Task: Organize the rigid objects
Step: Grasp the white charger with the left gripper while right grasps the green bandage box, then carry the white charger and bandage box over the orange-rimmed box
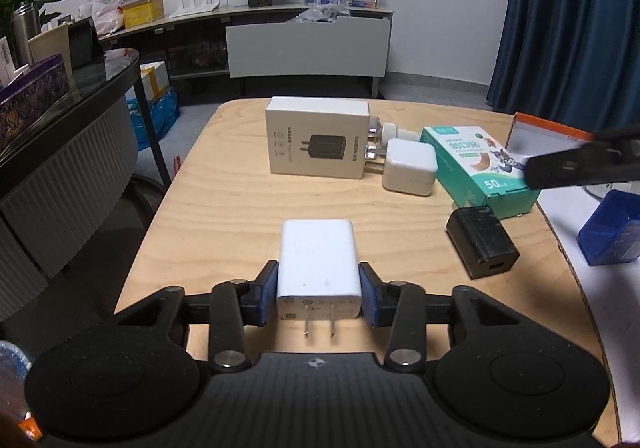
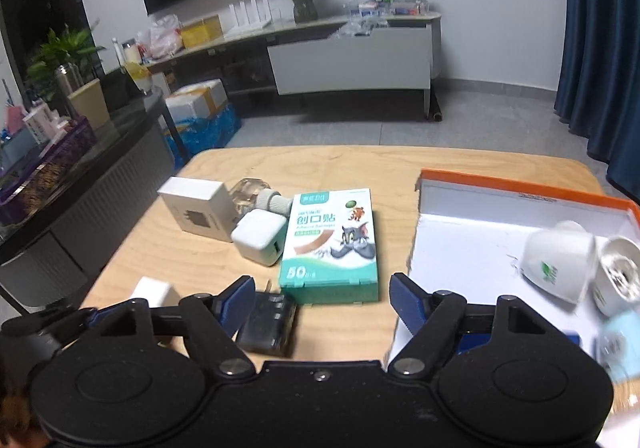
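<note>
My left gripper (image 1: 319, 290) is shut on a white charger (image 1: 318, 260), prongs pointing back at the camera, held just above the wooden table (image 1: 224, 215). My right gripper (image 2: 322, 302) is open and empty, hovering above the table's near edge, over a black charger (image 2: 266, 322) and the green bandage box (image 2: 330, 244). The black charger (image 1: 482, 242) and green box (image 1: 476, 167) also show in the left wrist view. A white tray with an orange rim (image 2: 472, 240) lies at the right and holds two white cups (image 2: 558, 262).
A white charger box (image 1: 318, 137), a small white adapter (image 1: 408, 167) and a clear bottle (image 2: 248, 197) lie mid-table. A blue box (image 1: 612, 232) sits in the tray. A dark glass desk (image 1: 60, 99) stands to the left.
</note>
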`<state>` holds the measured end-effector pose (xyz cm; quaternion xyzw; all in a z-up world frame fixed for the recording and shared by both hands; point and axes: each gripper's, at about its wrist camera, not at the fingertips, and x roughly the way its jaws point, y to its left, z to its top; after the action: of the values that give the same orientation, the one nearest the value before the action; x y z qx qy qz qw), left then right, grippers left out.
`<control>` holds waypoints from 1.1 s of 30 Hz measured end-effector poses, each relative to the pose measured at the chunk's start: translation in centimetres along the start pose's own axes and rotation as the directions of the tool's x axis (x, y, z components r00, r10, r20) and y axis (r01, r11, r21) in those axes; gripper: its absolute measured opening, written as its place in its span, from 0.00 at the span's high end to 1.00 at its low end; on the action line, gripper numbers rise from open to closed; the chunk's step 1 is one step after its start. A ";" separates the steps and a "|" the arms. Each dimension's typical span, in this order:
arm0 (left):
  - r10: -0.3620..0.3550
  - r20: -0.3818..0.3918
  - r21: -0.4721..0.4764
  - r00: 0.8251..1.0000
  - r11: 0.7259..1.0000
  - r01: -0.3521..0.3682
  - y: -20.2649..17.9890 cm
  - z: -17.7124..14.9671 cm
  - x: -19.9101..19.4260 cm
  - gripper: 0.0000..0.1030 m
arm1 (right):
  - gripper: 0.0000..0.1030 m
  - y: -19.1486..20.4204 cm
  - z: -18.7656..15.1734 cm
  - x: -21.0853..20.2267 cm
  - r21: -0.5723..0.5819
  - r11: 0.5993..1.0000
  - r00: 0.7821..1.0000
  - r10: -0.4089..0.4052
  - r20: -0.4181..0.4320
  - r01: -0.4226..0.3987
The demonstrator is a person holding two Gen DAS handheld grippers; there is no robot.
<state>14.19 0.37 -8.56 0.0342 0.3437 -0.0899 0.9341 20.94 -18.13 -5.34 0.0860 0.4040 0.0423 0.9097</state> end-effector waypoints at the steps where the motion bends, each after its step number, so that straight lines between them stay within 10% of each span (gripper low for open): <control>1: -0.005 0.003 -0.001 1.000 1.000 0.005 0.1 0.0 0.1 0.60 | 0.12 0.2 0.3 0.8 -0.004 1.000 1.000 -0.004 -0.017 0.004; 15: -0.007 0.033 -0.057 0.999 0.998 0.009 1.0 0.8 0.4 0.60 | 0.18 0.9 2.5 8.4 -0.041 0.996 0.989 -0.085 -0.120 0.081; 33: -0.025 0.125 -0.051 0.992 0.998 0.032 -0.6 2.4 -4.8 0.60 | 0.19 0.9 -1.4 -4.8 -0.020 1.000 0.998 -0.022 0.050 0.023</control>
<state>12.06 0.16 -3.62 -0.0010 0.2876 -0.0960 0.9529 16.70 -17.80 -2.59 0.0729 0.3815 0.0339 0.9209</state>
